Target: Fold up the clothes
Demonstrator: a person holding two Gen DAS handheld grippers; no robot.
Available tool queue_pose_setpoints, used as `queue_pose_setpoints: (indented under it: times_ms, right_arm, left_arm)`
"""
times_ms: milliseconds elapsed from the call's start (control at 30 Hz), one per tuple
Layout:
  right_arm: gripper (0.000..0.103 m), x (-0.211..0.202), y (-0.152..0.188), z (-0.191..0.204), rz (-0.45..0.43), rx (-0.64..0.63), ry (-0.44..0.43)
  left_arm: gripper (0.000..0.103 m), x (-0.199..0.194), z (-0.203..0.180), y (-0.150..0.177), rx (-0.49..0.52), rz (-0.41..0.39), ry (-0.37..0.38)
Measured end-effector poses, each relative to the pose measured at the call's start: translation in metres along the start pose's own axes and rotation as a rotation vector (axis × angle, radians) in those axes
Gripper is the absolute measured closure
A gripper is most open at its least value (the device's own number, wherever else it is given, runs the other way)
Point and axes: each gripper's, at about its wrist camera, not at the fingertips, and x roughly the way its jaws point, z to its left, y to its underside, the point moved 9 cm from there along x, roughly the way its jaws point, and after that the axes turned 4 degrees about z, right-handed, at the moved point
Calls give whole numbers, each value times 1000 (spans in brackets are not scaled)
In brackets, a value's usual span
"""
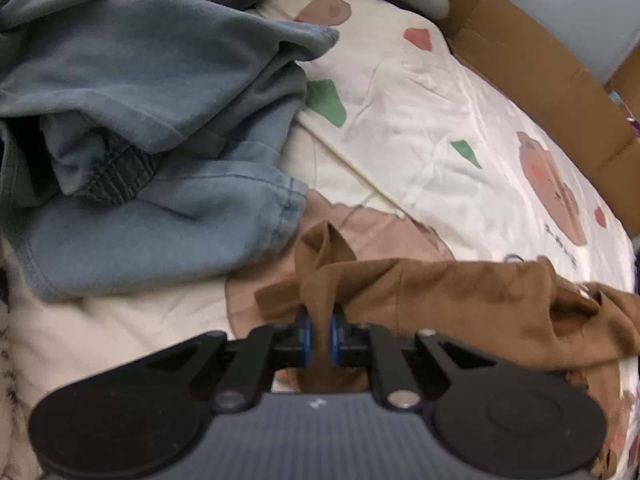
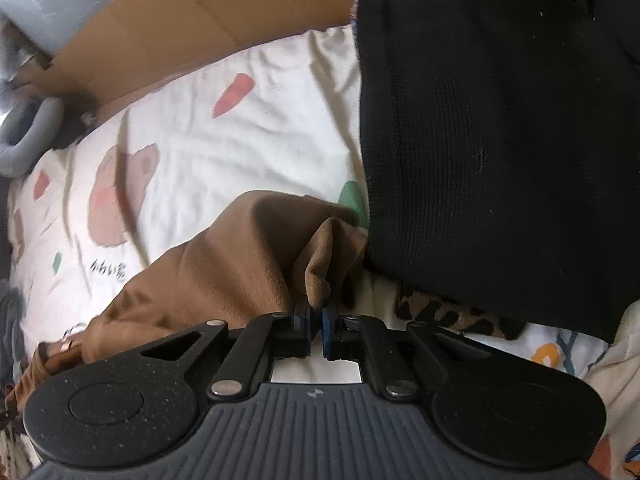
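Both tools (image 1: 319, 330) (image 2: 316, 322) pinch bunched brown garment (image 1: 460, 296).

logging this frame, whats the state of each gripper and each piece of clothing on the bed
left gripper: shut on brown garment
right gripper: shut on brown garment
brown garment: bunched, unfolded, pinched at two spots
blue denim clothes: crumpled heap, unfolded
black knit garment: lying flat, looks folded
cardboard box: open

Soft, even indoor light leaves the white bedsheet (image 1: 420, 128) bright but not glaring, the black knit garment (image 2: 500, 128) at 2 o'clock nearly featureless, shadows faint under the folds, edges bowed by fisheye distortion, and the far rims blurred in both views.
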Motion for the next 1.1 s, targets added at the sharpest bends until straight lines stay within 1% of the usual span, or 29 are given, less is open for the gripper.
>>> queue_pose_setpoints:
  times_ms: [133, 200, 233, 333, 433, 567, 667, 800, 1100]
  right_arm:
    - [96, -18, 2, 5, -4, -63, 13]
    - [87, -26, 1, 6, -9, -89, 25]
    - [85, -30, 0, 6, -14, -95, 28]
    - [85, -40, -2, 9, -27, -109, 19]
    - [85, -48, -3, 14, -41, -131, 5]
    - [84, -55, -5, 27, -51, -189, 0]
    - [84, -55, -6, 39, -49, -235, -11]
    - [84, -52, -6, 56, -35, -312, -24]
    - [84, -22, 8, 83, 56, -541, 1]
  left_arm:
    - [91, -17, -1, 6, 30, 16, 15]
    - [90, -25, -1, 9, 49, 25, 17]
    - [90, -29, -1, 11, 58, 29, 16]
    - [90, -42, 2, 13, 79, 34, 2]
    - [90, -55, 7, 12, 87, 39, -29]
    - [90, -67, 5, 3, 113, 21, -33]
    - [90, -66, -1, -10, 142, 12, -36]
    - [89, -53, -13, -28, 195, 12, -38]
    - [88, -7, -53, -55, 369, 73, -20]
